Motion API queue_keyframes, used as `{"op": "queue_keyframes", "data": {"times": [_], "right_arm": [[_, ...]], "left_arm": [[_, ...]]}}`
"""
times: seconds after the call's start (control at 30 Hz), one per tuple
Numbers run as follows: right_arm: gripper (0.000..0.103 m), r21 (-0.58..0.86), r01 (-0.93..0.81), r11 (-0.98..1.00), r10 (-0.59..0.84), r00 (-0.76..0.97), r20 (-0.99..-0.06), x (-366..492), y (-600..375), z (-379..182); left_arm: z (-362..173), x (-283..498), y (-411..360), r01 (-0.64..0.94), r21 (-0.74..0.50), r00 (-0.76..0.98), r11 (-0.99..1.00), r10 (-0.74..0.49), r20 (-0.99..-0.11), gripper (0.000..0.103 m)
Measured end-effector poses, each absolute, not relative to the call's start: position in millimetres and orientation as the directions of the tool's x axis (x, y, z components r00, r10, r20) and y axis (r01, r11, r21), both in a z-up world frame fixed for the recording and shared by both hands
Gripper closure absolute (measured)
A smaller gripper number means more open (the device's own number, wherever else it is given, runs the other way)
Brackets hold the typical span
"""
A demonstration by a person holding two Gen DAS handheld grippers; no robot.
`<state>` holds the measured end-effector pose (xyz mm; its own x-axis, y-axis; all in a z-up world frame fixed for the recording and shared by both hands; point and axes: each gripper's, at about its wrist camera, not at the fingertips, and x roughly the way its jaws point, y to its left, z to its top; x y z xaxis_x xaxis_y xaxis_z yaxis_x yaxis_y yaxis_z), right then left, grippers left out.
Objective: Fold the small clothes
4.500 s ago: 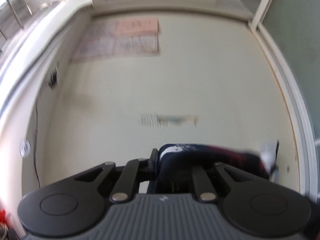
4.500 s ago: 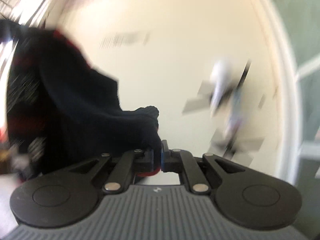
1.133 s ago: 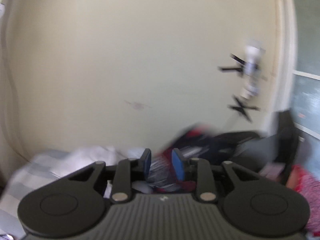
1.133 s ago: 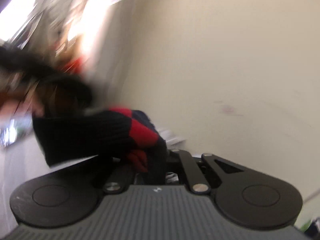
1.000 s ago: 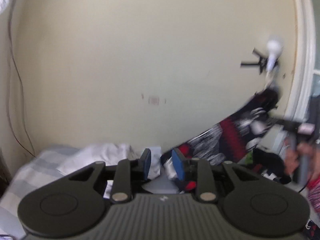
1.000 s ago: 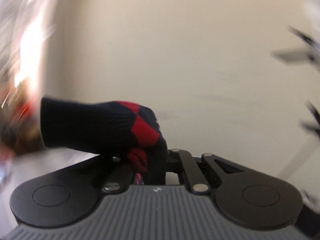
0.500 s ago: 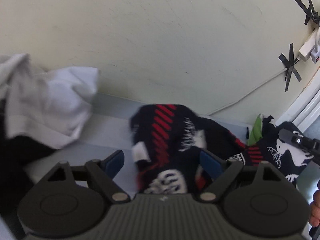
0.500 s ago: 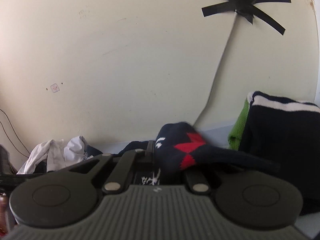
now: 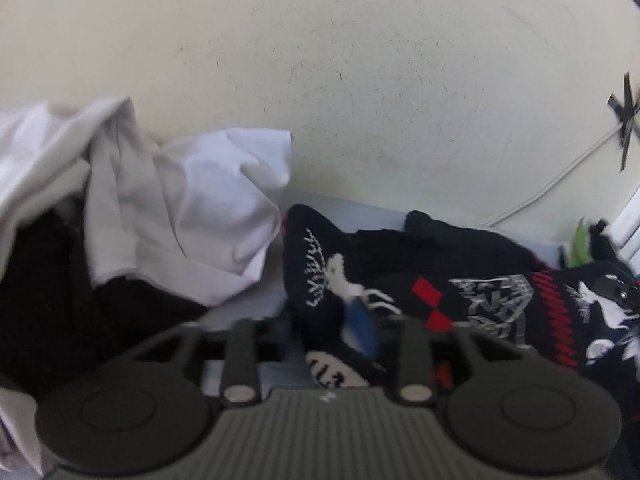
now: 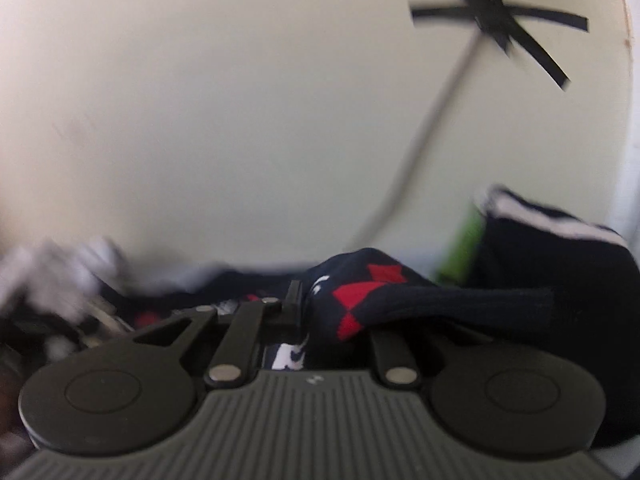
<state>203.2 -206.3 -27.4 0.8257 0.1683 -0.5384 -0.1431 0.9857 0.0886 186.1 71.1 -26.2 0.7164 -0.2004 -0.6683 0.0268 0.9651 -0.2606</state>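
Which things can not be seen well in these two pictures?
- Left gripper: its left fingertip is hidden behind the patterned dark sock.
- Right gripper: its right finger is covered by the red-diamond sock.
- White cloth: motion blur, right wrist view.

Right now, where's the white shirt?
In the left wrist view, the white shirt lies crumpled at left against the wall, beside the dark patterned sock.
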Motion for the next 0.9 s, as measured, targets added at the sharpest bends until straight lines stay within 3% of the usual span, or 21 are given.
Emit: {"op": "queue_keyframes", "data": {"times": [0.07, 0.2, 0.27, 0.33, 0.37, 0.4, 0.47, 0.63, 0.73, 0.9], "right_arm": [[0.088, 0.093, -0.084, 0.992, 0.122, 0.824, -0.554, 202.4, -219.8, -38.0], [0.092, 0.212, 0.014, 0.977, 0.108, 0.824, -0.556, 195.6, -254.0, -46.6], [0.094, 0.158, 0.006, 0.987, 0.084, 0.830, -0.552, 190.9, -251.4, -48.5], [0.094, 0.045, -0.014, 0.999, 0.037, 0.834, -0.551, 186.9, -235.4, -49.8], [0.093, 0.002, -0.025, 1.000, 0.022, 0.836, -0.548, 185.1, -233.5, -46.5], [0.091, -0.011, -0.030, 0.999, 0.020, 0.848, -0.530, 179.1, -233.2, -40.0], [0.074, 0.000, -0.002, 1.000, 0.002, 0.888, -0.459, 159.4, -245.1, -21.0], [0.058, -0.120, 0.101, 0.988, -0.136, 0.931, -0.339, 88.1, -287.9, 8.0], [0.058, -0.150, 0.170, 0.974, -0.214, 0.910, -0.355, 41.4, -320.7, 7.3], [0.058, -0.077, 0.148, 0.986, -0.167, 0.870, -0.464, -26.8, -342.7, -12.7]], "left_arm": [[-27.1, 183.1, 71.2, 0.041, -0.271, 0.721, 0.962, -0.216, -0.658, 0.058], [-22.4, 184.6, 70.9, 0.064, -0.241, 0.731, 0.968, -0.210, -0.650, 0.072], [-24.9, 186.0, 64.8, 0.055, -0.174, 0.727, 0.983, -0.159, -0.668, 0.068], [-24.7, 185.4, 57.6, 0.043, -0.104, 0.743, 0.994, -0.101, -0.661, 0.052], [-23.7, 184.4, 56.2, 0.033, -0.080, 0.748, 0.996, -0.078, -0.659, 0.049], [-23.7, 185.1, 55.9, 0.033, -0.080, 0.750, 0.996, -0.078, -0.657, 0.048], [-16.7, 183.0, 63.6, 0.033, -0.112, 0.749, 0.993, -0.098, -0.656, 0.048], [10.0, 172.0, 83.9, -0.050, -0.213, 0.809, 0.976, -0.086, -0.582, 0.046], [23.7, 160.5, 77.8, -0.014, -0.242, 0.835, 0.970, -0.122, -0.536, 0.046], [29.0, 142.9, 39.5, 0.174, -0.213, 0.816, 0.961, -0.262, -0.516, 0.039]]}}
